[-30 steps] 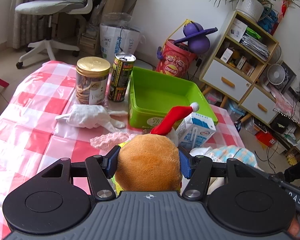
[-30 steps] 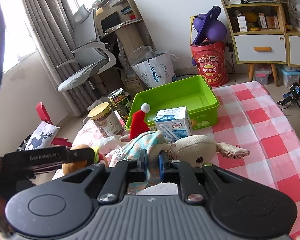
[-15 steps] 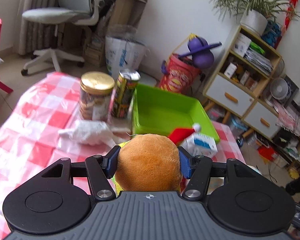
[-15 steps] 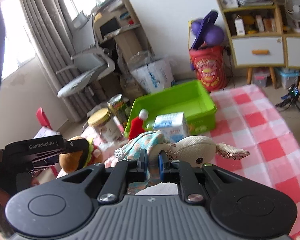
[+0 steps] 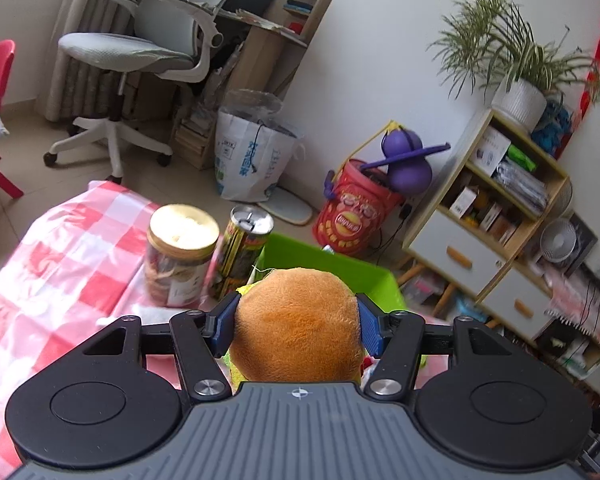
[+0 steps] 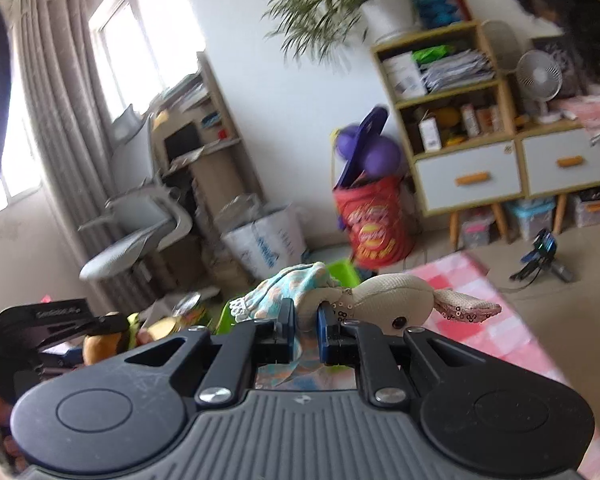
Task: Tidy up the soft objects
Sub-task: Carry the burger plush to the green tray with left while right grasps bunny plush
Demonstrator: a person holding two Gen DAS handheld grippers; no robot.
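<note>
My left gripper (image 5: 298,316) is shut on a round orange plush toy (image 5: 296,332), its blue pads pressing both sides, held above the checked table. Behind the toy lies the green bin (image 5: 332,266). My right gripper (image 6: 306,318) is shut on a beige plush doll (image 6: 392,300) in a teal patterned dress (image 6: 288,284), gripped at the neck; the doll's head and sequinned ear stick out to the right. In the right wrist view the orange toy (image 6: 96,346) shows at the lower left and a corner of the green bin (image 6: 342,274) peeks out behind the doll.
A gold-lidded jar (image 5: 180,256) and a tall can (image 5: 242,252) stand on the red-and-white tablecloth (image 5: 60,264), left of the bin. Beyond the table are an office chair (image 5: 140,52), a white bag (image 5: 252,160), a red drum (image 5: 356,220) and a shelf unit (image 5: 496,208).
Both grippers have risen and tipped upward with their toys still held. The table things have sunk in both views; the milk carton and the red Santa hat are out of sight.
</note>
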